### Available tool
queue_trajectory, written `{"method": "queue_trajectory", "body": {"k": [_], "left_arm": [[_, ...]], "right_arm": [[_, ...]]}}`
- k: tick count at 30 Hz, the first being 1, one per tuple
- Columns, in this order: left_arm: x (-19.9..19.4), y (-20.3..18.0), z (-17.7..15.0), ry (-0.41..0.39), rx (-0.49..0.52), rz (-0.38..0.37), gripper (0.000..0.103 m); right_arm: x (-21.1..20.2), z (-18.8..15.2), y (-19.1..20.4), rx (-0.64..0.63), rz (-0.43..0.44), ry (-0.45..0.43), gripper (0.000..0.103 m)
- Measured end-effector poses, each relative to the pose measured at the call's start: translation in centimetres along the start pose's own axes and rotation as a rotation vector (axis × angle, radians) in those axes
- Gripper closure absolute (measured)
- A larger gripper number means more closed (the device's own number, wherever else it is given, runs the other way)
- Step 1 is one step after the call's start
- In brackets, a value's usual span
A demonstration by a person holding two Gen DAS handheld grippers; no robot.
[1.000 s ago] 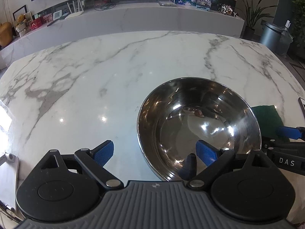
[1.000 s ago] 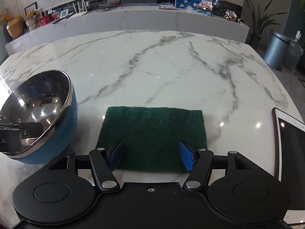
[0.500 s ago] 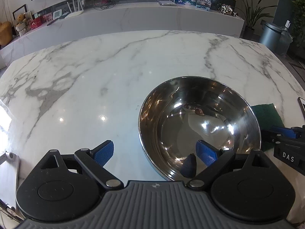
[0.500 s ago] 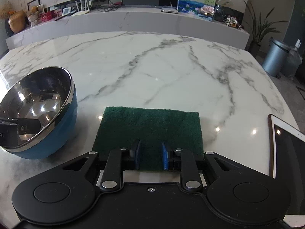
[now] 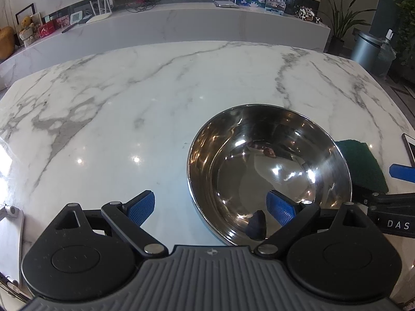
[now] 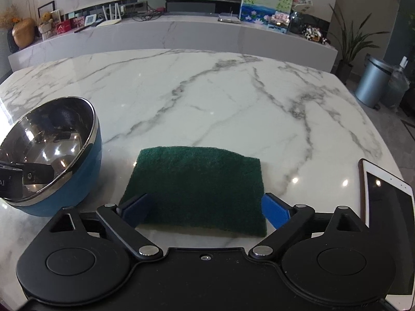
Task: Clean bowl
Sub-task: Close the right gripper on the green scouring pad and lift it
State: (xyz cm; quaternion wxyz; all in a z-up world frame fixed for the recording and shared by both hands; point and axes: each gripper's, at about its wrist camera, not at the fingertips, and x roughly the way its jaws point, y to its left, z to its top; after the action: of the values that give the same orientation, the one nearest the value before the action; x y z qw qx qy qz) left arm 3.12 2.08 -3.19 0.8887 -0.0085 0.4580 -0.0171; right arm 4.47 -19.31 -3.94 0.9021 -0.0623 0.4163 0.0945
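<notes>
A steel bowl [image 5: 269,171] with a blue outside sits on the marble table; it also shows at the left in the right wrist view [image 6: 52,153]. My left gripper [image 5: 211,206] is open, its right finger inside the bowl and its left finger outside the near rim. A green scouring pad [image 6: 199,189] lies flat to the right of the bowl, and shows behind the bowl in the left wrist view [image 5: 361,164]. My right gripper [image 6: 205,208] is open, with its fingers on either side of the pad's near edge.
A white tablet [image 6: 389,207] lies at the table's right edge. A white object [image 5: 10,223] sits at the near left edge. A long marble counter [image 6: 181,33] with small items stands beyond the table, and a grey bin [image 6: 371,83] to the right.
My right gripper shut over the pad's near edge half a second ago and has opened wide again. The pad's far edge now looks slightly raised. The left gripper and bowl hardly moved.
</notes>
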Motion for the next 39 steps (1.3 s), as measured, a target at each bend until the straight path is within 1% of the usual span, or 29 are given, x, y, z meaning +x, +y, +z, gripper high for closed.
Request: {"method": "queue_trajectory", "body": {"k": [2,7,16,23,32,37,39], "left_arm": [[0.1,0.0,0.0,0.003,0.003,0.0,0.009],[0.1,0.0,0.0,0.006,0.005,0.001,0.009],[0.1,-0.1,0.0,0.007,0.012,-0.003,0.009],[0.1,-0.2,-0.1,0.008,0.022,0.0,0.009],[0.1,-0.3,-0.2,0.006,0.022,0.002,0.009],[0.1,-0.2,-0.2,0.006,0.017,-0.002,0.009],[0.1,-0.1,-0.2,0.005,0.016,-0.004,0.009]], "right_arm": [[0.2,0.1,0.2,-0.011,0.01,0.004,0.0],[1.4,0.4,0.7,-0.048,0.004,0.031,0.0],[2.1,0.1,0.1,0.006,0.036,0.048,0.0],[2.3,-0.2,0.0,0.017,0.041,0.038,0.0],[2.4,0.0,-0.1,0.018,0.046,0.053,0.0],[2.3,0.1,-0.2,0.019,0.047,0.059,0.004],[2.1,0.0,-0.4,0.021,0.046,0.06,0.008]]}}
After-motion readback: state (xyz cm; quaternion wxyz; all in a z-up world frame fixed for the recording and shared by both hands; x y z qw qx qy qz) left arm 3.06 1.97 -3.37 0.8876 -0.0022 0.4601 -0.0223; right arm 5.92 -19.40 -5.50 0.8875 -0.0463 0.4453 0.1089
